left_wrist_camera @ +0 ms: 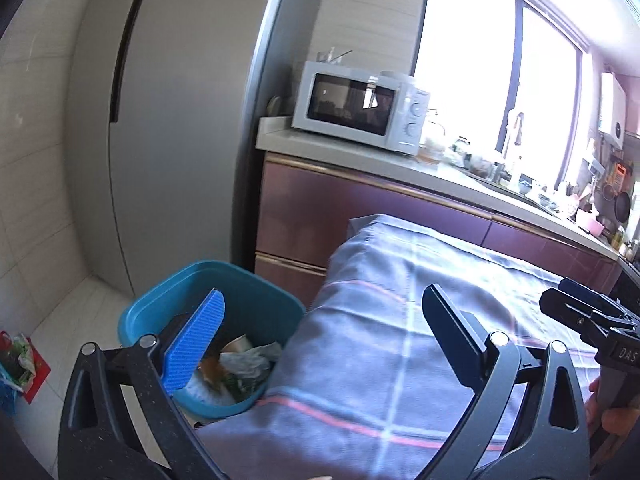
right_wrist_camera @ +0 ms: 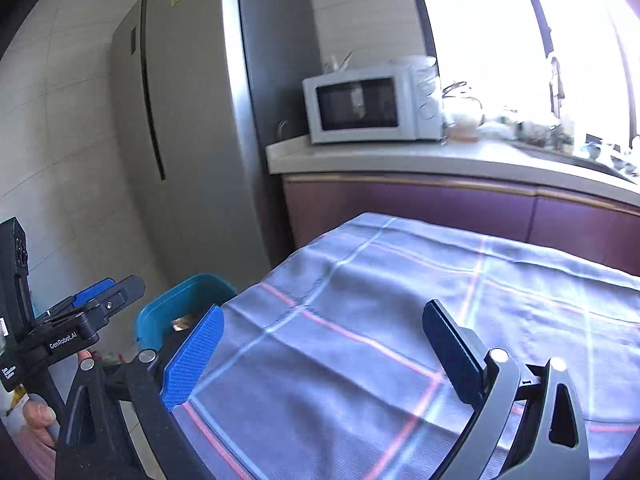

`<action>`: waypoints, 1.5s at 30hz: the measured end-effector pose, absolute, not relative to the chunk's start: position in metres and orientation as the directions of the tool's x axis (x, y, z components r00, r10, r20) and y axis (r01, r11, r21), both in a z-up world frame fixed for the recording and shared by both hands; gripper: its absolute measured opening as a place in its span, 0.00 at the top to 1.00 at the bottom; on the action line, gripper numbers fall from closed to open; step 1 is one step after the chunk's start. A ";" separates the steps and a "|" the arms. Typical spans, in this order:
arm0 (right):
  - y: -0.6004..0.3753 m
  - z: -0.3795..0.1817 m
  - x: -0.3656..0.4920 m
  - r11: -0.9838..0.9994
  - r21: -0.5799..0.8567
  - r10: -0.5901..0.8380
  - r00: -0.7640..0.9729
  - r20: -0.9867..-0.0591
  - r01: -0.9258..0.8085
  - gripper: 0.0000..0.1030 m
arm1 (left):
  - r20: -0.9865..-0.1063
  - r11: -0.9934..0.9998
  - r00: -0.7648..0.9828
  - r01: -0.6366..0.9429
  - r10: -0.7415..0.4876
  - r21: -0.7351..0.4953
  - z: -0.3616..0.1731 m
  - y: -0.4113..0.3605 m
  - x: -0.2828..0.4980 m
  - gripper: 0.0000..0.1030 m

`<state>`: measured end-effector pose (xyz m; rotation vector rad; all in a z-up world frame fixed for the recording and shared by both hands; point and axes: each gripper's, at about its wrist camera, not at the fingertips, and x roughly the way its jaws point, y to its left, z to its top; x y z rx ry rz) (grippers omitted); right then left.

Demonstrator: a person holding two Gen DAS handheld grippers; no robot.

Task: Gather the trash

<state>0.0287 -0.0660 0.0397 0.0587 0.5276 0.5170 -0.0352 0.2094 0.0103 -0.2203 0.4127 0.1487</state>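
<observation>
A teal trash bin (left_wrist_camera: pixel 264 296) stands on the floor at the table's left corner, holding a paper cup and crumpled wrappers (left_wrist_camera: pixel 244 362). My left gripper (left_wrist_camera: pixel 324 340) is open and empty, its blue pad above the bin and its dark finger over the plaid tablecloth (left_wrist_camera: pixel 400 280). In the right wrist view, my right gripper (right_wrist_camera: pixel 320 352) hangs open and empty over the same cloth (right_wrist_camera: pixel 400 280), with the bin (right_wrist_camera: pixel 192 292) past its left finger. The left gripper (right_wrist_camera: pixel 100 300) shows at that view's left edge, held by a hand. The right gripper (left_wrist_camera: pixel 568 300) shows at the left wrist view's right edge.
A tall grey fridge (left_wrist_camera: pixel 168 120) stands behind the bin. A white microwave (left_wrist_camera: pixel 360 108) sits on the counter (left_wrist_camera: pixel 360 156) over purple cabinets, with cluttered dishes toward the window. A red bag with scraps (left_wrist_camera: pixel 20 360) lies on the tiled floor at the left.
</observation>
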 end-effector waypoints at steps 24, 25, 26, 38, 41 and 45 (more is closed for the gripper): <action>-0.145 0.048 -0.029 0.961 0.126 0.276 0.903 -0.328 -0.247 0.07 | -0.262 0.998 0.964 -0.050 0.038 -0.039 0.047 0.095 -0.061 0.05; -0.147 0.049 -0.030 0.962 0.127 0.272 0.905 -0.327 -0.243 0.07 | -0.260 0.998 0.965 -0.048 0.037 -0.038 0.048 0.093 -0.062 0.05; -0.147 0.049 -0.032 0.962 0.129 0.271 0.906 -0.324 -0.242 0.07 | -0.259 0.998 0.965 -0.047 0.036 -0.035 0.048 0.093 -0.061 0.05; -0.151 0.047 -0.037 0.965 0.130 0.259 0.911 -0.321 -0.229 0.07 | -0.250 0.999 0.968 -0.039 0.032 -0.024 0.048 0.086 -0.066 0.05; -0.152 0.048 -0.037 0.965 0.130 0.258 0.912 -0.319 -0.228 0.07 | -0.250 0.999 0.968 -0.043 0.035 -0.025 0.049 0.087 -0.066 0.05; -0.154 0.048 -0.038 0.966 0.127 0.255 0.914 -0.316 -0.226 0.07 | -0.248 0.999 0.968 -0.044 0.037 -0.024 0.049 0.086 -0.066 0.05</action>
